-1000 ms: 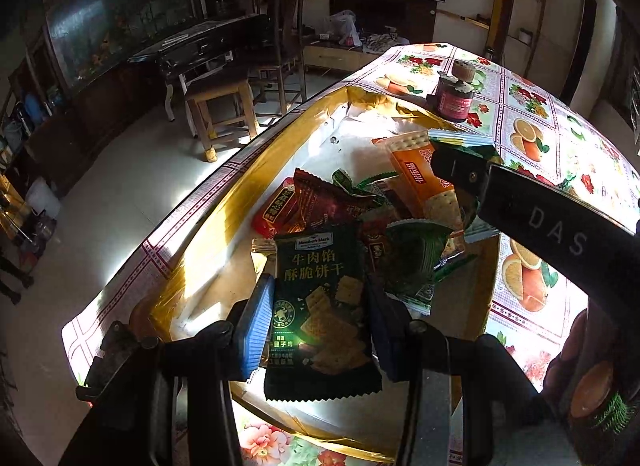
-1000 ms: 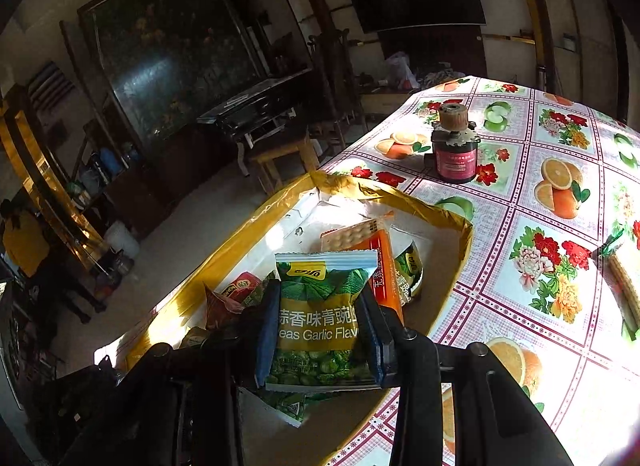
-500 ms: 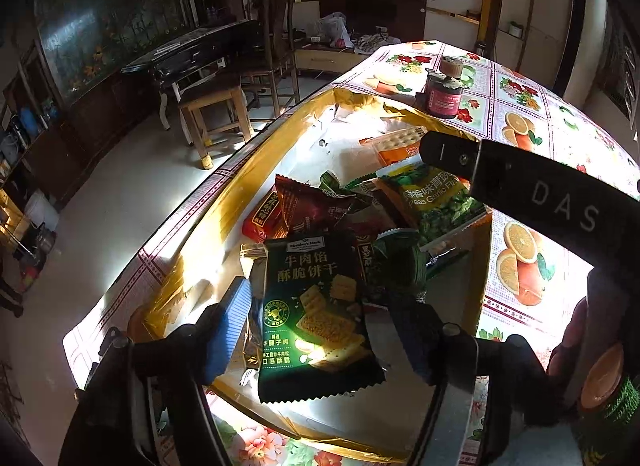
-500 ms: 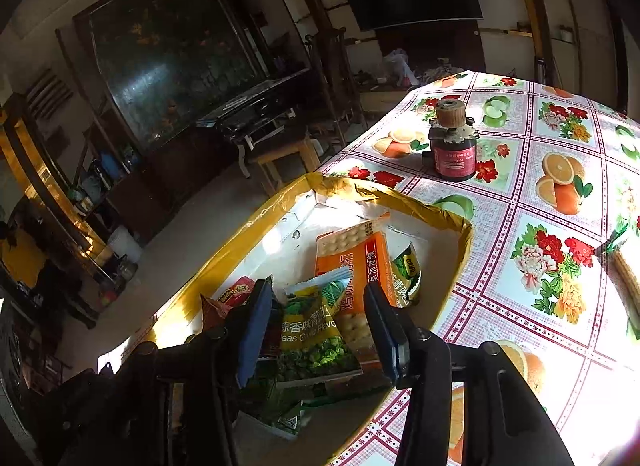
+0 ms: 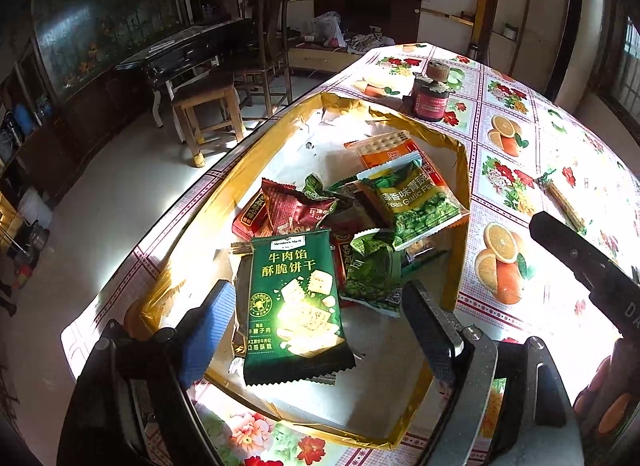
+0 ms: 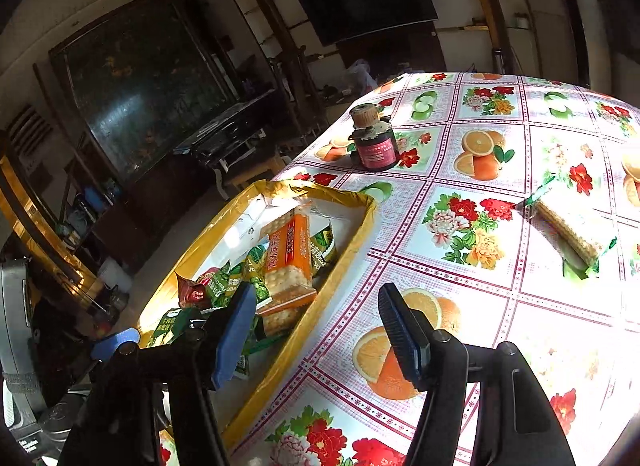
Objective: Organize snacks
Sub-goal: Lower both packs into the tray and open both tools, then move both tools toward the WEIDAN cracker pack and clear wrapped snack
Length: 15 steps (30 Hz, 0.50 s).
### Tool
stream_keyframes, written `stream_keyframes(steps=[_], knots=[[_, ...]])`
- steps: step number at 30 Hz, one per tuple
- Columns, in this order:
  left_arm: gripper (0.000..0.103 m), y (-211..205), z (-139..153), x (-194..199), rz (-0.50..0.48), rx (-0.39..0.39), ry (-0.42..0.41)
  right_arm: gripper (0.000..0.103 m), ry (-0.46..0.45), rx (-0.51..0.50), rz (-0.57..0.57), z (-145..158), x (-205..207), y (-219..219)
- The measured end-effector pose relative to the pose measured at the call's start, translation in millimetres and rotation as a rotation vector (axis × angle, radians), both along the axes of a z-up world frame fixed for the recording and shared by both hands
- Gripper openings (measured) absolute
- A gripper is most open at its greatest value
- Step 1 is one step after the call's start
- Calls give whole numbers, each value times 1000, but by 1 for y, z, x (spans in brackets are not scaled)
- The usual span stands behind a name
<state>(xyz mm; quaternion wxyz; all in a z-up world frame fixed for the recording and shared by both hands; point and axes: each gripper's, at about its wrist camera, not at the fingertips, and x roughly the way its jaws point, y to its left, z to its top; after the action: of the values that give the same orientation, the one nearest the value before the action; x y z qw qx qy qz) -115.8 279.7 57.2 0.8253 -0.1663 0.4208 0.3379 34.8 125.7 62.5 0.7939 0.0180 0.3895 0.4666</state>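
A yellow-rimmed tray [image 5: 461, 169] on the flowered tablecloth holds several snack packets. A dark green cracker packet [image 5: 294, 306] lies flat at its near end, between the fingers of my left gripper [image 5: 316, 322]. Those jaws are opening and the pads stand clear of the packet. A green peas packet [image 5: 416, 201] rests on the pile beside an orange cracker packet [image 6: 290, 262]. My right gripper [image 6: 320, 326] hangs over the tray's right rim [image 6: 348, 250] and the tablecloth. Its jaws are opening with nothing between them. A wafer packet [image 6: 568, 234] lies alone on the cloth to the right.
A small dark red jar [image 6: 374, 141] with a cork-like lid stands on the tablecloth [image 6: 480, 306] beyond the tray. The table's left edge runs close along the tray. Below it are a wooden stool [image 5: 208, 105], a chair and a dark cabinet.
Both grippers have let go. The left jaws spread off the dark green cracker packet. The right dropped the green peas packet into the tray and swung right over the tablecloth.
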Motion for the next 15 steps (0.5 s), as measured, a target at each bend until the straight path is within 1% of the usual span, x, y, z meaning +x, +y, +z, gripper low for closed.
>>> stream_keyframes(steps=[6,10,15], knots=[[85,-17,3,8,-35,-3,5,69,34,-13,-122,-11,14,-66],[85,-32,7,12,-62,11,8,71,47,-19,-204,-17,22,-110],[85,-47,11,23,-103,-1,15,71,62,-17,-306,-20,29,-167]])
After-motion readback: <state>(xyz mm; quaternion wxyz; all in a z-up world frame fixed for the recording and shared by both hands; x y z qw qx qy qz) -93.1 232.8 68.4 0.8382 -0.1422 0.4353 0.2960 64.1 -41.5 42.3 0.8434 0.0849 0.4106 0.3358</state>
